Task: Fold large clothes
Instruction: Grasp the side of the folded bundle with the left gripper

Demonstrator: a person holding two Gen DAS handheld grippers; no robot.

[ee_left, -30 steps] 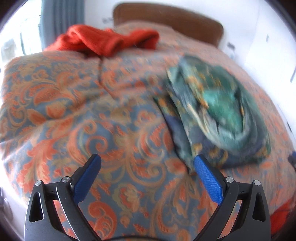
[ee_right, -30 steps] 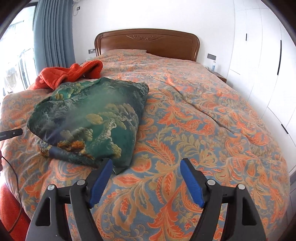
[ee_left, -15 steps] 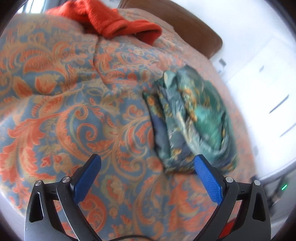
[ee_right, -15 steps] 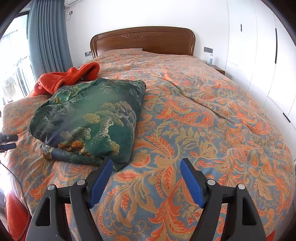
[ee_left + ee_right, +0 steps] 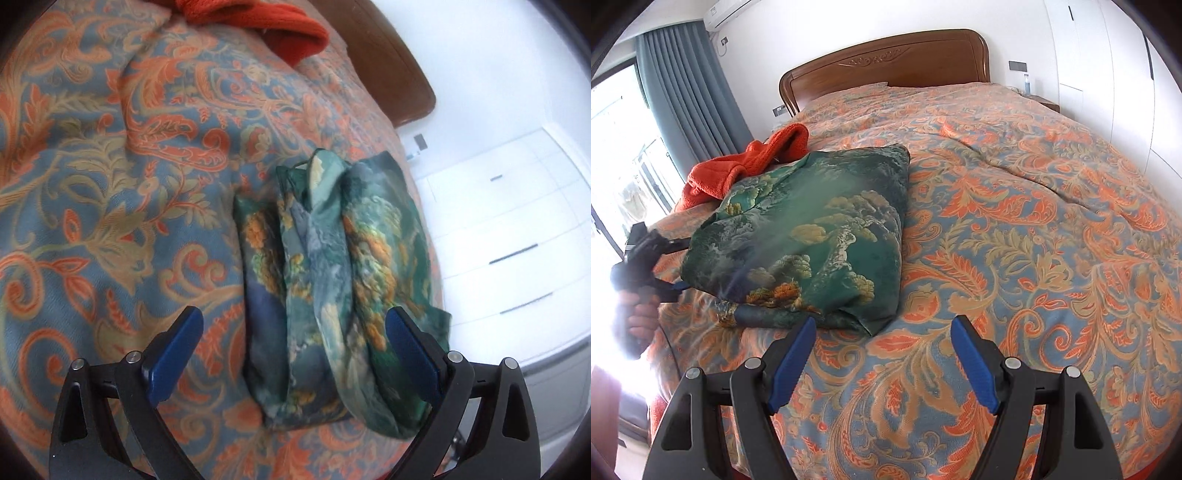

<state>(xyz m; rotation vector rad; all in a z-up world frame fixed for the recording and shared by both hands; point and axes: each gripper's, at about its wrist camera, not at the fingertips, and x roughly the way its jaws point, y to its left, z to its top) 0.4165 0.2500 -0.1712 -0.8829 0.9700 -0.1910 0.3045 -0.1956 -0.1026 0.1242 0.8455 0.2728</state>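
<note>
The green cloth (image 5: 812,236) is folded into a thick bundle and lies on the bed (image 5: 1034,229), close to the bed's near-left edge. In our left wrist view its folded end (image 5: 332,369) sits right between the two blue fingers, and its long side runs straight away from us, toward the headboard (image 5: 391,70). So our left gripper (image 5: 295,354) is the nearer one. It is spread wide and is not pinching anything; the fingers do not press on the cloth yet. We think this hand will take the next hold, and it only has to go forward and down a little.

Our right gripper (image 5: 882,363) is spread wide too, with only the bedcover under it. The cloth's corner lies just ahead of its left finger, a bit off to the left.

Behind the green cloth sits a crumpled orange cloth (image 5: 746,166), touching its far side.
</note>
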